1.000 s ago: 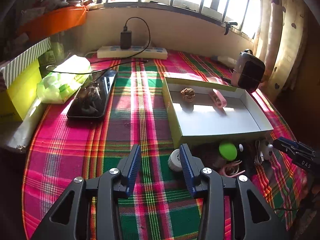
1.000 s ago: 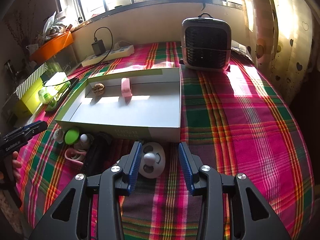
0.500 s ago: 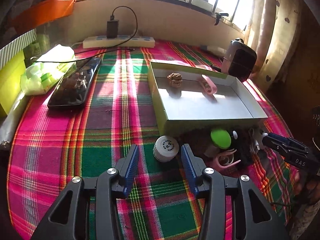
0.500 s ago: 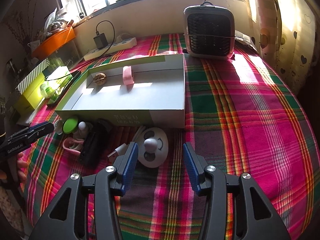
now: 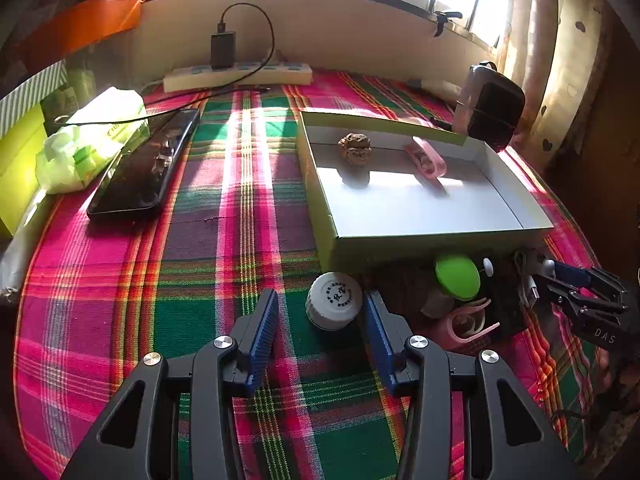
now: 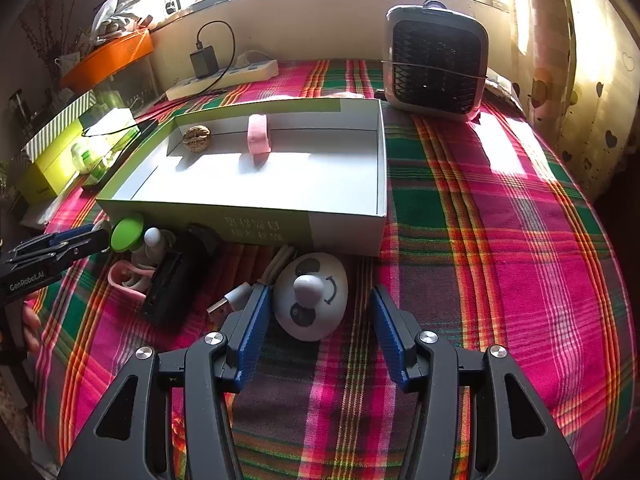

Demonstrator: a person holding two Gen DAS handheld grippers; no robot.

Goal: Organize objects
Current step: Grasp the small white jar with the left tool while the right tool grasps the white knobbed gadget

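In the left wrist view my left gripper [image 5: 320, 300] is open low over the plaid cloth. A white round cap [image 5: 334, 300] stands between its blue fingertips, close to the right one. In the right wrist view my right gripper [image 6: 320, 294] is open and its jaws are opening. A white panda-faced round gadget [image 6: 310, 296] lies between the pads, unpressed. Behind both sits a shallow green-and-white box [image 5: 328, 216] [image 6: 240, 208] holding a walnut [image 5: 354, 149] [image 6: 196, 138] and a pink clip-like piece [image 5: 426, 156] [image 6: 259, 140].
In front of the box lie a green lid [image 5: 457, 277] [image 6: 127, 233], a pink clip [image 5: 468, 326], a black device [image 6: 172, 284] and a USB cable [image 6: 232, 300]. A phone [image 5: 144, 168], tissue pack [image 5: 92, 140], power strip [image 5: 236, 76] and small fan [image 6: 436, 68] ring the table.
My left gripper came forward and down, and the white cap now sits between its fingers. Both grippers' jaws stand wider than before.
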